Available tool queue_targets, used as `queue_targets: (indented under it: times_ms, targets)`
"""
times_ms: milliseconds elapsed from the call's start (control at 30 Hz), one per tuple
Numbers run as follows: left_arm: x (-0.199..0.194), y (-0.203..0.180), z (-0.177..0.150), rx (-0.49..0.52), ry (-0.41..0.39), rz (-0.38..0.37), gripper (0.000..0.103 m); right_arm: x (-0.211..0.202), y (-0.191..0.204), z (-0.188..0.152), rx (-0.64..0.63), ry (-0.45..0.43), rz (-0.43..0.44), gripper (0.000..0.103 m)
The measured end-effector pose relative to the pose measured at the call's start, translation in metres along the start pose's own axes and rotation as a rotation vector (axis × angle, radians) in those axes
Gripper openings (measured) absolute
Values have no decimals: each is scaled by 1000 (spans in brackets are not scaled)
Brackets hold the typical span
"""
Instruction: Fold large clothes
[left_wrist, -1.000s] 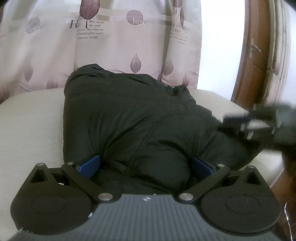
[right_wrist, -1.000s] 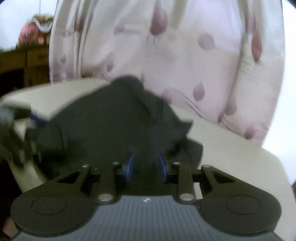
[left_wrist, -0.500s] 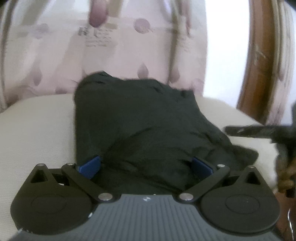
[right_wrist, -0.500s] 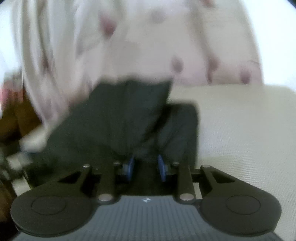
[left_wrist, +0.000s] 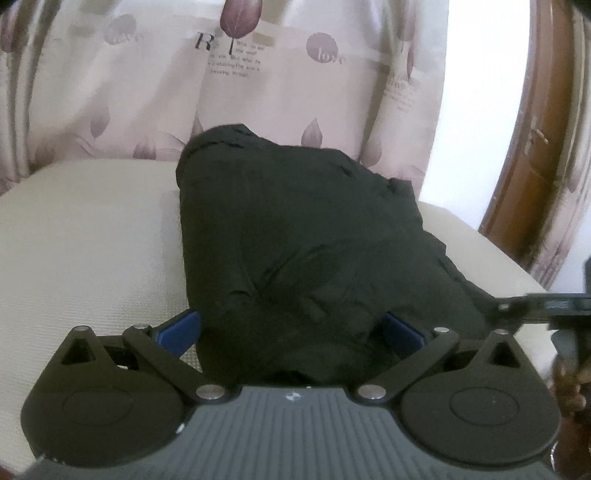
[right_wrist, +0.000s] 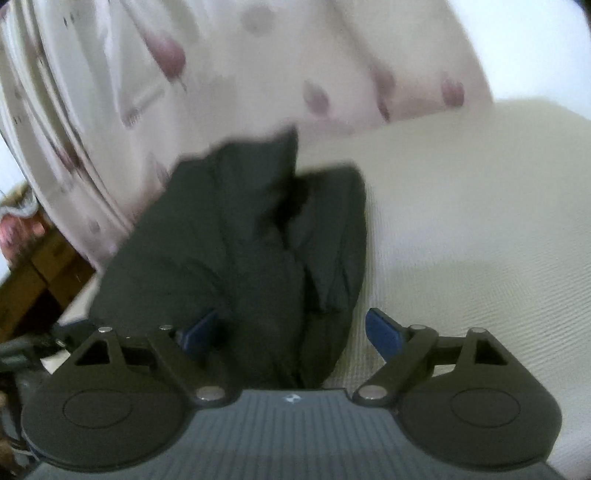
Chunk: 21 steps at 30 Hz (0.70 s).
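Your black jacket (left_wrist: 303, 254) lies bundled lengthwise away from you, its near end between both spread grippers; your right gripper (right_wrist: 291, 332) is opening, your left gripper (left_wrist: 291, 332) stands wide.

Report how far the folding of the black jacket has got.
Done: the black jacket already lies bunched into a compact bundle on the cream cushion. In hand: the right gripper is opening, cloth between its pads, one pad clear; the left gripper straddles the near edge, open wide. Left: flattening the lumpy bundle.
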<state>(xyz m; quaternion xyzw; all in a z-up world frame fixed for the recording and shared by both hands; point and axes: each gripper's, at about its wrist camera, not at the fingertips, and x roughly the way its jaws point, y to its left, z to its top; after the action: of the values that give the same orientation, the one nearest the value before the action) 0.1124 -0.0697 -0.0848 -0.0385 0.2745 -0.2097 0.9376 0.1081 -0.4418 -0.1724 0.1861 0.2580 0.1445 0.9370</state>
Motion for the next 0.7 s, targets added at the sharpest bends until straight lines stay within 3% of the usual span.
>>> queue_targets:
  times_ms: [67,100,133,233,433,533,600,667,700]
  targets:
    - [3,4,3,-11,13,-17,103,8,0,0,25,11,58,45]
    - [3,5,5,-15,15,-21,103,9,4,3,6,-4,52,35]
    - [3,4,7,-7,14,-18,103,6,9,6,-25,-27,46,31]
    - [7,3,7,11,17,-13,103,0,15,11,-72,-110,46,29]
    - [10,1,2,-1,25,-8,103,20,-9,-5,15,-81,81,30]
    - [11,4,2,-3,37,-14,103,14,-24,-11,115,-100,122,41]
    - [13,5,3,-9,45,-16,103,9,-24,-14,120,-109,94,66]
    - [14,7,3,-9,49,-16,103,8,-22,-13,117,-116,50,84]
    - [14,6,3,-5,51,-12,103,10,-23,-14,118,-107,49,84]
